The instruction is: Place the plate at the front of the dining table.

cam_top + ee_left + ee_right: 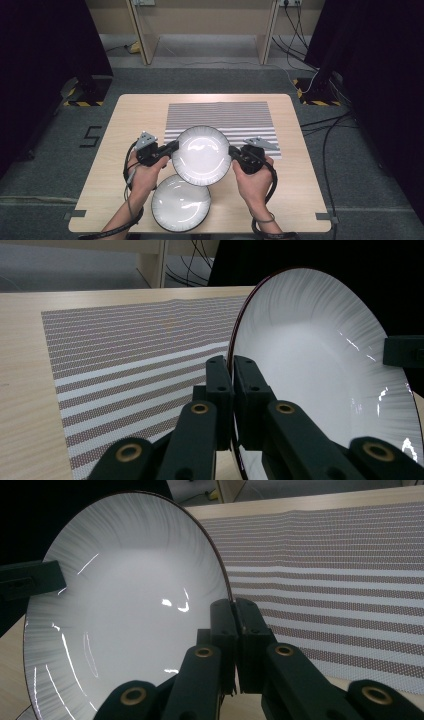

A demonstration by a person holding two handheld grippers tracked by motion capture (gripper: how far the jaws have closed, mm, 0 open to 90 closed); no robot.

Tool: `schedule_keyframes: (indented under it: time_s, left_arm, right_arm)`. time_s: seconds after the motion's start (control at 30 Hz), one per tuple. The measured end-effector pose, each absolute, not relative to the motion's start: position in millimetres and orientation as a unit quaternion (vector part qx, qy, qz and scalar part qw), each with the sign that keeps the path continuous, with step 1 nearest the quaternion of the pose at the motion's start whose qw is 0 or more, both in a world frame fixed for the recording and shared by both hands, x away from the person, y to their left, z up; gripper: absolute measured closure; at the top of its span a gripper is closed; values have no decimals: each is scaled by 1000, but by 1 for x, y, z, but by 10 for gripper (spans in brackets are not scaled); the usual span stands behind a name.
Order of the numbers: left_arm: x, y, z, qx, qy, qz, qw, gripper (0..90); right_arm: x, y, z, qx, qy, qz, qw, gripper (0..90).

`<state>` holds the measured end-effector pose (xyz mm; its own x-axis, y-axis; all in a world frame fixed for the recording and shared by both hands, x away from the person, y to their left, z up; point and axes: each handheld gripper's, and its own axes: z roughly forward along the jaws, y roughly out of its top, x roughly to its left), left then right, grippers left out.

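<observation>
Left hand-held gripper point(172, 147) and right hand-held gripper point(233, 152) are each clamped on opposite rim edges of the upper white plate point(202, 155), which hangs between them above the striped placemat point(220, 116). A second white plate point(181, 204) sits just below and nearer the person, partly overlapped. Risk: thin glossy rim pinches could slip if either hand tilts or pulls apart, dropping it onto the lower plate.

- You have two white plates: one point(201, 155) held up between your grippers, one point(181, 203) lying on the table.
- You have one striped placemat point(220, 116).
- You have one wooden table point(125, 130).
- You hold two grippers: left point(173, 146), right point(232, 151).
</observation>
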<state>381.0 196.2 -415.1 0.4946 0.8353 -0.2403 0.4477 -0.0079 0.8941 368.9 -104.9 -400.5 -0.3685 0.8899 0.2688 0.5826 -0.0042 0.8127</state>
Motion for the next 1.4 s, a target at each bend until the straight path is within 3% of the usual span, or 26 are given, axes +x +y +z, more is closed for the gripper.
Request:
schedule_keyframes:
  time_s: [1.4]
  left_arm:
    - [414,182,-410,684,464,187,532,860]
  right_arm:
    - [393,-115,-395,551,668,465,184,883]
